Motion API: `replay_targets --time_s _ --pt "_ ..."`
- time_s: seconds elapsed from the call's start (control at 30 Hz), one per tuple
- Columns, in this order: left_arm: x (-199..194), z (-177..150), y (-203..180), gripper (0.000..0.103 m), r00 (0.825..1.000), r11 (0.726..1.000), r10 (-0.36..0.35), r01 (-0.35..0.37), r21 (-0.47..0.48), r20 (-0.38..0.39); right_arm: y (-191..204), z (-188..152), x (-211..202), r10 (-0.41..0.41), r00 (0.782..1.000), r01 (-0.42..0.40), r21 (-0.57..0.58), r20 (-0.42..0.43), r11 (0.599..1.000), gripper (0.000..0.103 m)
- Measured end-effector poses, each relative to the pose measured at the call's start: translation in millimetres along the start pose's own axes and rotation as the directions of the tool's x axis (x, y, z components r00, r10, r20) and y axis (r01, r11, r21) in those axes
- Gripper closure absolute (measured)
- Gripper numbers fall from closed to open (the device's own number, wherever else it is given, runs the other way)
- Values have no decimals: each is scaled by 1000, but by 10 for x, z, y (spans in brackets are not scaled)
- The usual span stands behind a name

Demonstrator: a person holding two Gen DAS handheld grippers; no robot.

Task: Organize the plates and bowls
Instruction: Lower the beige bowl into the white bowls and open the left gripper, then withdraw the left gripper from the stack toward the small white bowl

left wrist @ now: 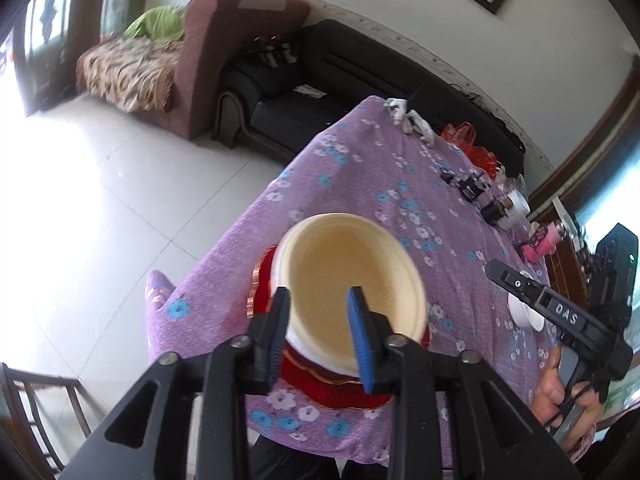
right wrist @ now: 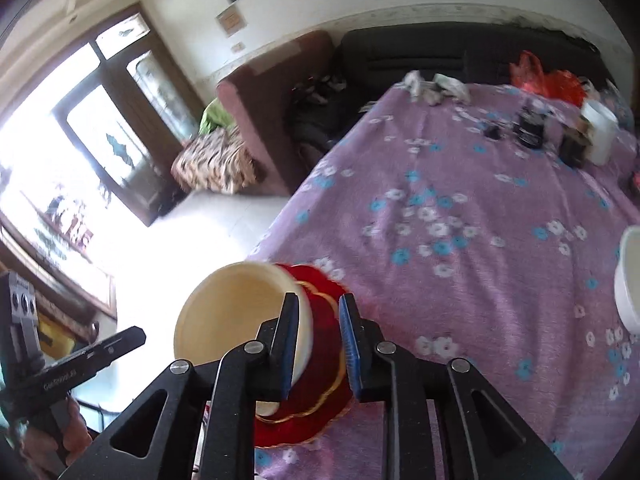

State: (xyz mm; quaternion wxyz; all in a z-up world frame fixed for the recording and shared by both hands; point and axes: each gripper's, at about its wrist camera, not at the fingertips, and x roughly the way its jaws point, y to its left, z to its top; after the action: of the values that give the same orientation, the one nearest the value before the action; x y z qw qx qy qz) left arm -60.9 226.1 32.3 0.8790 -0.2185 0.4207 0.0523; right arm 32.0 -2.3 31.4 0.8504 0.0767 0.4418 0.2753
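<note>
Bowl: the cream bowl point(left wrist: 352, 280) sits on the red plate point(left wrist: 320, 384) at the near corner of the table point(left wrist: 400, 184), on the purple flowered cloth.
Plate: scalloped, with a gold rim line; its edge lies close to the table's edge.
Second bowl: a white one point(right wrist: 628, 280) stands well apart to the right.
Handling: the bowl looks stiff, light and smooth-walled, likely plastic or melamine, so it may slip in a shallow pinch. It seems unlikely to crush.
Where to grip: the rim, one finger inside and one outside, set deep enough to bear on the wall.
Left gripper point(left wrist: 320, 320): partly open, its jaws astride the bowl's near rim. The pads do not appear to press, so I judge it released.
Right gripper point(right wrist: 318, 336): narrowly open over the plate; its left finger lies against or just beside the bowl's outer wall, and nothing is gripped.
Risk: a nudge could push the stack off the corner.
</note>
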Motion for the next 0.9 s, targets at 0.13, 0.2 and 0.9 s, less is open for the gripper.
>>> replay_targets --time_s 0.13,0.2,0.9 --pt "42 -69 -392 56 1000 996 -11 10 90 12 -341 -46 -123 -5 1000 4 78 12 997 80" --pt "109 -112 -625 53 1000 991 -27 27 134 4 -486 -101 -172 -1 1000 0 105 10 994 80" --pt "1112 -577 -2713 36 973 900 -100 177 398 -206 -2472 -666 -1376 -123 981 50 420 149 906 79"
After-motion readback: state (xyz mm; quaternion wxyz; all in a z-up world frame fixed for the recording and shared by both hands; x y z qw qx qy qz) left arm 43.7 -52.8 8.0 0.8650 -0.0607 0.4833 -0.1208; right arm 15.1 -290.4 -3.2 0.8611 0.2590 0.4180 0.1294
